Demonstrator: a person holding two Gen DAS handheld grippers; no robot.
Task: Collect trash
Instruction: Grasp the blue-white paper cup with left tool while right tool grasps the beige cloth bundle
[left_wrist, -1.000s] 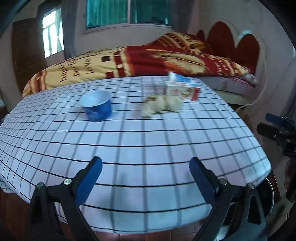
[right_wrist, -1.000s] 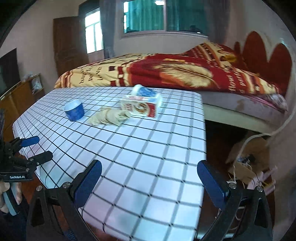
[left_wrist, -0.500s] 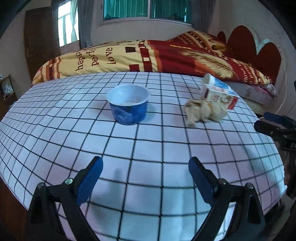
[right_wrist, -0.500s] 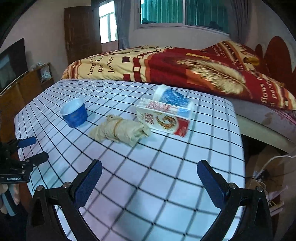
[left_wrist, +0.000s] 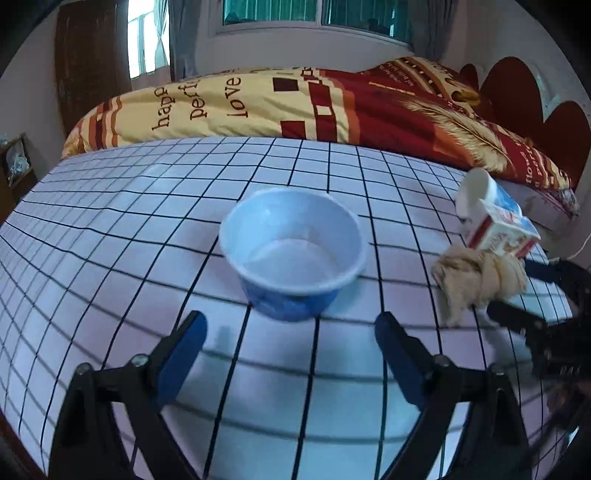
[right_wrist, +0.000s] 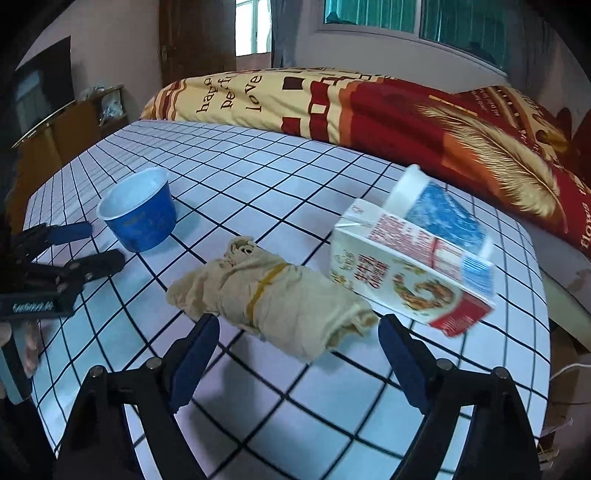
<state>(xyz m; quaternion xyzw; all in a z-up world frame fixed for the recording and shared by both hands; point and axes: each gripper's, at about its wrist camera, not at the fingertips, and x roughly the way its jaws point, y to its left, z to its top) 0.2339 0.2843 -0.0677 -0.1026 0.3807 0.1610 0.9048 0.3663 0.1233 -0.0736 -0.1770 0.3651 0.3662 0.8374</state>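
An empty blue paper cup (left_wrist: 295, 254) (right_wrist: 138, 216) stands upright on the checked tablecloth (left_wrist: 110, 236). My left gripper (left_wrist: 290, 336) sits just short of it, its jaws closing slowly with nothing between them. A beige bundle tied with a rubber band (right_wrist: 273, 295) (left_wrist: 476, 277) lies beside a white-and-red carton (right_wrist: 410, 273) (left_wrist: 498, 232), which has a tipped blue cup (right_wrist: 436, 206) leaning on it. My right gripper (right_wrist: 297, 343) hangs at the bundle's near edge, jaws closing, pads (right_wrist: 194, 350) not touching it.
A bed with a red-and-yellow blanket (left_wrist: 332, 99) borders the table's far side. The table's right edge (right_wrist: 543, 295) drops to the floor, where cables and clutter lie. A wooden cabinet (right_wrist: 59, 122) stands at the left. Each gripper shows in the other's view.
Both grippers moved forward over the table and lower. The blue cup now looms right before the left one, the bundle before the right one. The right jaws have narrowed a little.
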